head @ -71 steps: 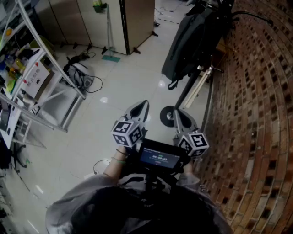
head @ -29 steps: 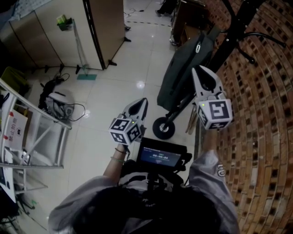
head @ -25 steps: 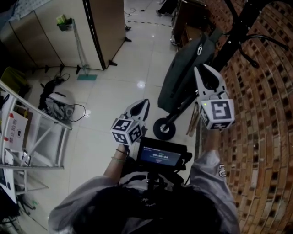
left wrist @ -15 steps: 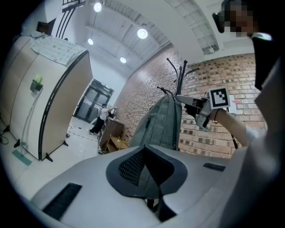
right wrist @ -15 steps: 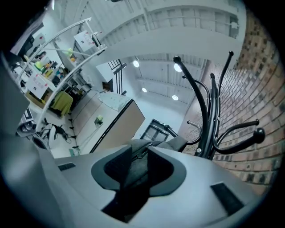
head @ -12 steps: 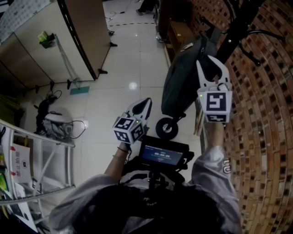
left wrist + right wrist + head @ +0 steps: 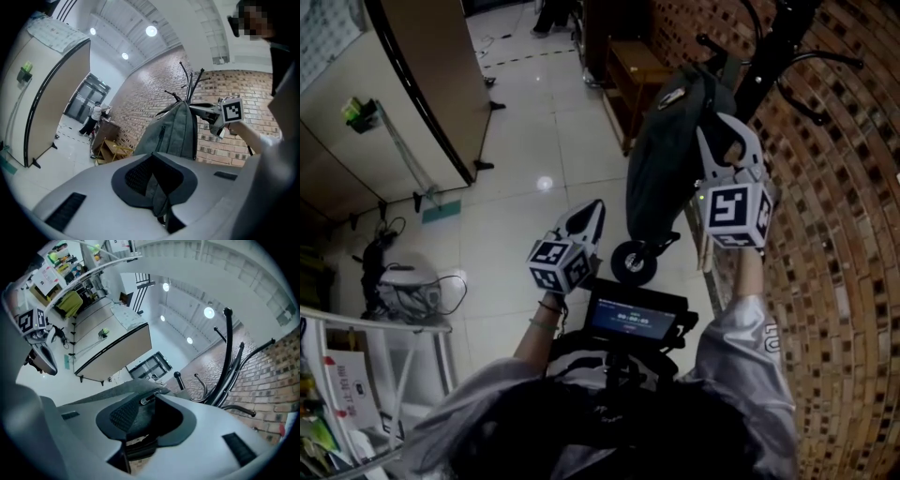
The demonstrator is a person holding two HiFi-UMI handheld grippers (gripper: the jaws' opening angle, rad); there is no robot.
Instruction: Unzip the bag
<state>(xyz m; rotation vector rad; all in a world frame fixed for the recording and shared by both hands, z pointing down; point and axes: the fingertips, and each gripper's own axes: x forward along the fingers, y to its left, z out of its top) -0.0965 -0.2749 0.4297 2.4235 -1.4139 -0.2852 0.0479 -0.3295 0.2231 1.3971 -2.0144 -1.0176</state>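
Observation:
A grey backpack (image 7: pixel 661 169) hangs from a black coat stand (image 7: pixel 769 56) against the brick wall. My right gripper (image 7: pixel 727 131) is raised at the bag's upper part and stands open. Its jaws have just been opening, and the bag's grey top edge (image 7: pixel 136 392) with a metal zipper pull (image 7: pixel 147 398) lies between them. My left gripper (image 7: pixel 592 208) is lower and to the left, apart from the bag, its tips together with nothing in them. From the left gripper view the backpack (image 7: pixel 173 133) is ahead, with the right gripper (image 7: pixel 199 110) at its top.
A small black wheel (image 7: pixel 633 262) sits on the floor under the bag. The brick wall (image 7: pixel 834 234) runs along the right. A low wooden shelf (image 7: pixel 633 70) stands beyond the bag, a tall partition (image 7: pixel 422 84) at the left, a metal rack (image 7: pixel 394 328) at the lower left.
The right gripper has rolled at the bag's top and its jaws stand wider apart. The head view has swung toward the brick wall. The left gripper has drifted a little.

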